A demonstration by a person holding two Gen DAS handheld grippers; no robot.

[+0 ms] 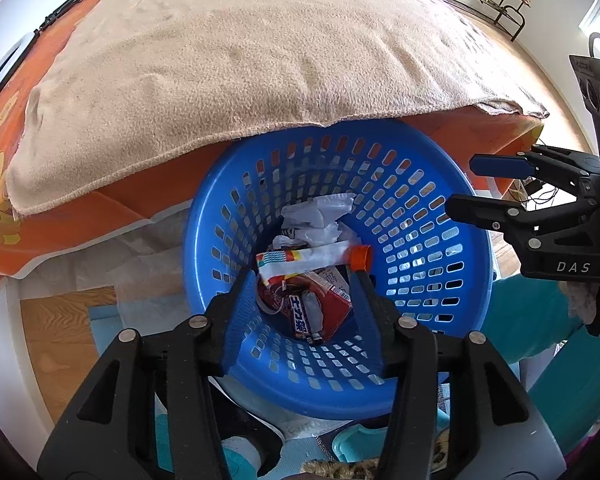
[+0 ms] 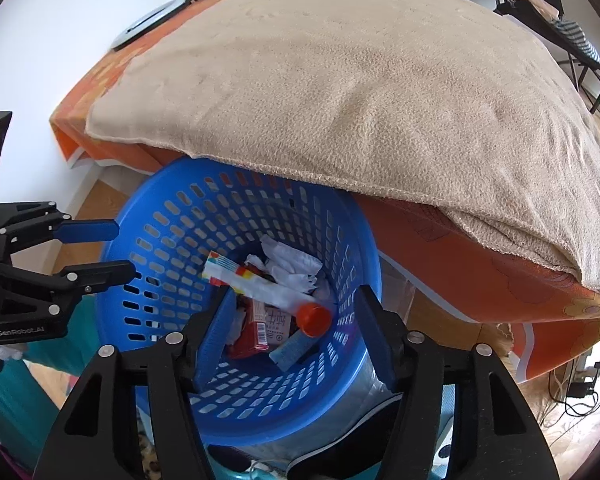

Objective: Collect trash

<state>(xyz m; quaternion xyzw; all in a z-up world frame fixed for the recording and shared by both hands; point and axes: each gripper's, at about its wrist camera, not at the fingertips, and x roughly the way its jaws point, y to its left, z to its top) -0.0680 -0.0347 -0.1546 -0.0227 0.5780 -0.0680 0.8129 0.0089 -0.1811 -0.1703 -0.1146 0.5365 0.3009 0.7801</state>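
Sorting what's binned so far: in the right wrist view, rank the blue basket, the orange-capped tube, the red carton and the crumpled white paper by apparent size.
1. blue basket
2. orange-capped tube
3. crumpled white paper and red carton: look alike, both partly covered, so unranked.

We're looking down into the blue basket [image 1: 204, 224] from close above with both wrist cams, left cam sitting on its left side, right cam on its right, both catching that basket [image 2: 116, 280] plus the beige blanket [image 1: 240, 60] behind it.

Bright daylight, sharp focus, fisheye-warped dark corners
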